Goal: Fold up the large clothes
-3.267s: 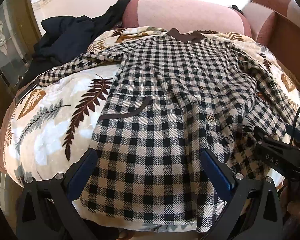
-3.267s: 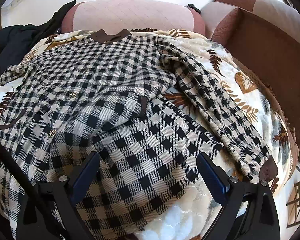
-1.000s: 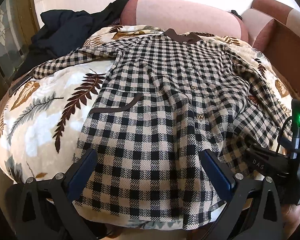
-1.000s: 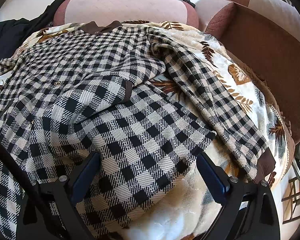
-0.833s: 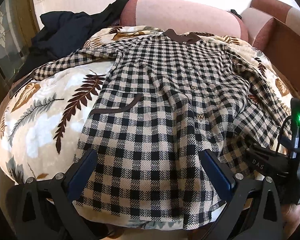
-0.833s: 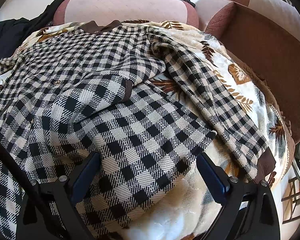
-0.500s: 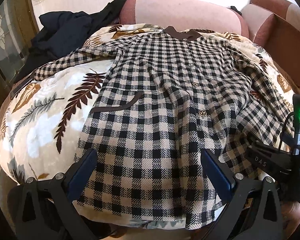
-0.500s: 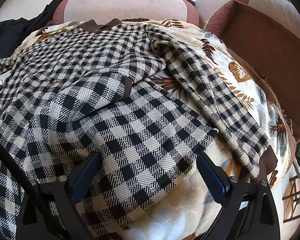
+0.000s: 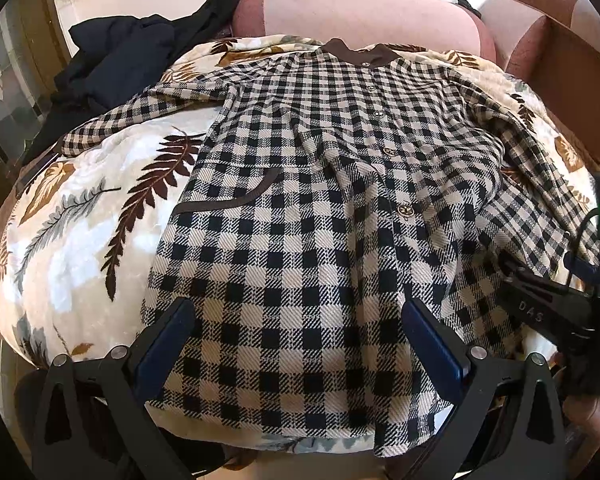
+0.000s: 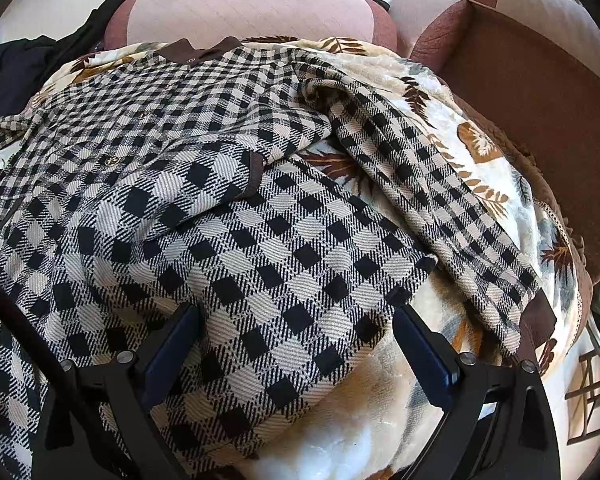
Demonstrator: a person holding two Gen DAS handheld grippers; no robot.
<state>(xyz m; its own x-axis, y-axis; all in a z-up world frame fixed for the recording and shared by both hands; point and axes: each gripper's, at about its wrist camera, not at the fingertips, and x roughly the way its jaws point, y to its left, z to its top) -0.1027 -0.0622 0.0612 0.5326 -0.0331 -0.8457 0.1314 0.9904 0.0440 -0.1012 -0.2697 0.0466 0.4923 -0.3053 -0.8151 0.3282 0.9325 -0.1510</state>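
A large black-and-cream checked coat (image 9: pixel 320 208) with a brown collar (image 9: pixel 360 54) lies face up, buttoned, on a leaf-print blanket. Its left sleeve (image 9: pixel 140 114) stretches out to the left. The right sleeve (image 10: pixel 432 184) runs down the right side, ending in a brown cuff (image 10: pixel 540 316). My left gripper (image 9: pixel 296 344) hovers open over the coat's hem, nothing between its fingers. My right gripper (image 10: pixel 296 344) stands open above the coat's lower right corner (image 10: pixel 404 276), holding nothing. In the left wrist view the right gripper's black body (image 9: pixel 560 312) shows at the right edge.
The blanket (image 9: pixel 80 216) covers a pink and brown sofa with a backrest (image 9: pixel 360 8) and a brown armrest (image 10: pixel 540 92) on the right. A heap of dark clothes (image 9: pixel 116 60) sits at the back left. Floor and a metal frame (image 10: pixel 592 392) show at the lower right.
Both grippers have shifted slightly over the coat's lower edge, staying open. The coat has not moved.
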